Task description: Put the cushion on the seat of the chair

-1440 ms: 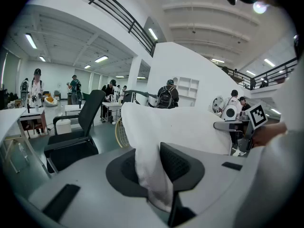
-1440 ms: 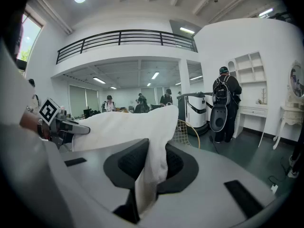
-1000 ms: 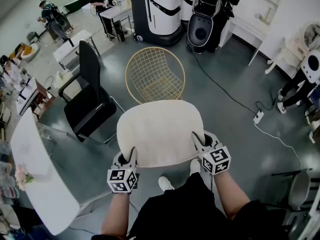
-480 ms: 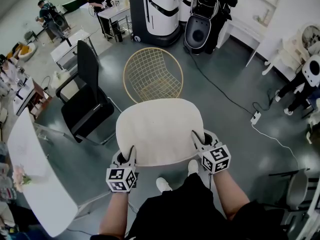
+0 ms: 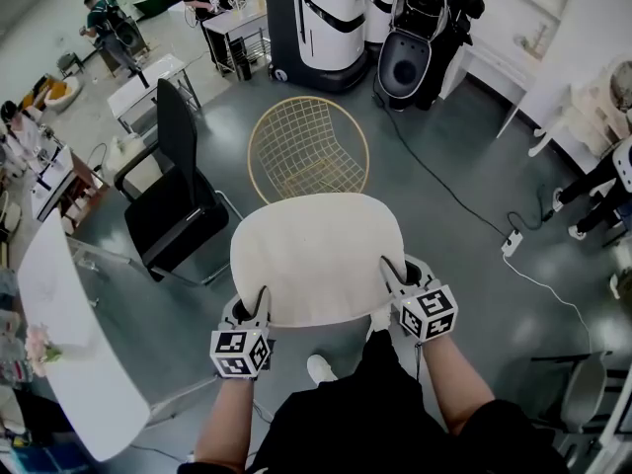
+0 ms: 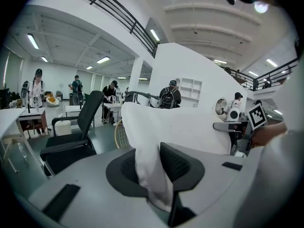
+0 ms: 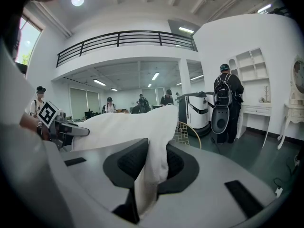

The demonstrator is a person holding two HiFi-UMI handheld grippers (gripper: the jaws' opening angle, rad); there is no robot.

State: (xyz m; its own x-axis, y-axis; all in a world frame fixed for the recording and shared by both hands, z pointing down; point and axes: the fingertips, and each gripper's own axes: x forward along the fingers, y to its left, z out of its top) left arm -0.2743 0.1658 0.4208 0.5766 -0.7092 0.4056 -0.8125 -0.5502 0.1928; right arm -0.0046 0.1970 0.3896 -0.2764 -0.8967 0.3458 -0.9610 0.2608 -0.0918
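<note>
Ahead of the person's torso, the left forearm (image 5: 225,418) and right forearm (image 5: 449,383) reach forward, roughly parallel, grippers tilted slightly down. Left gripper (image 5: 255,306) clamps the cushion (image 5: 316,250) at its near-left edge; its fingers (image 6: 179,163) are clenched on the white fabric. Right gripper (image 5: 392,276) clamps the near-right edge; its fingers (image 7: 129,161) likewise pinch fabric. Cushion is held roughly level above the floor (image 5: 464,166), short of the gold wire chair (image 5: 307,151), clear of its seat.
</note>
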